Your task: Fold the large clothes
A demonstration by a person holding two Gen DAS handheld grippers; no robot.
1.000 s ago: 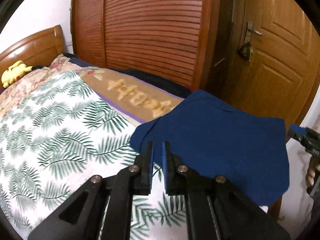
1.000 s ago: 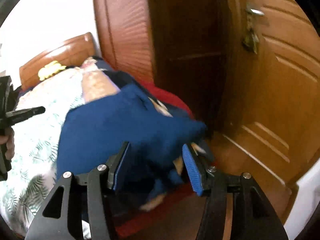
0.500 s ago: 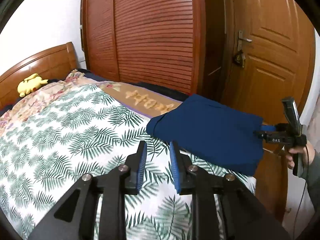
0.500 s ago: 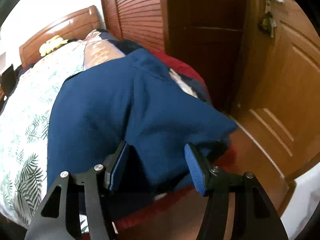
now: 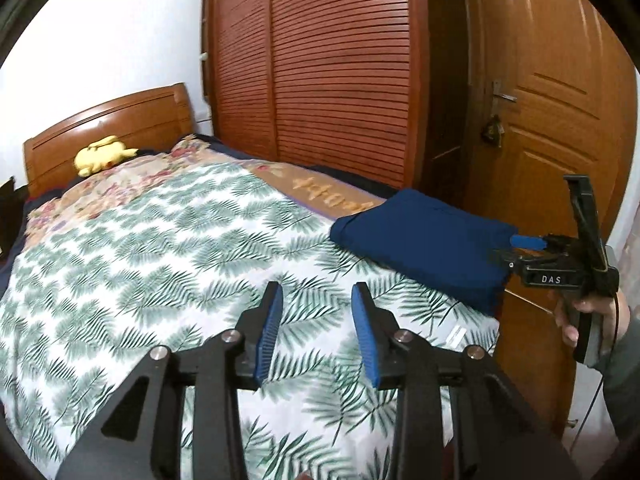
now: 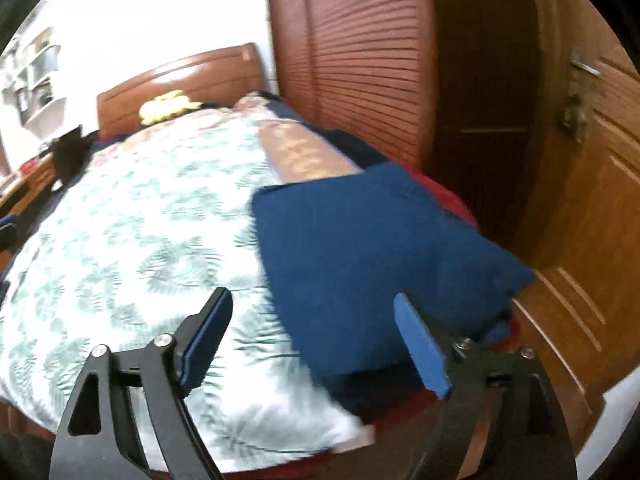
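Bedroom with a bed under a fern-print quilt (image 5: 160,264), wooden headboard (image 5: 108,124), louvered wardrobe doors (image 5: 340,72) and a panelled door (image 5: 560,128) on the far side. Yellow plush toy (image 5: 102,156) sits at the headboard end. Folded navy garment (image 5: 424,240) lies flat at the foot corner of the bed, on the side toward the wardrobe, one edge overhanging the mattress end. Left gripper (image 5: 316,320) hovers above the quilt, near the garment but apart from it, blue-padded fingers moderately parted, nothing between them. Right gripper (image 6: 312,336) is spread wide, holding nothing; right wrist view is blurred, the garment's near edge sits between and beyond its fingers, contact unclear. From the left wrist view the right gripper (image 5: 528,242) sits at the garment's overhanging edge.
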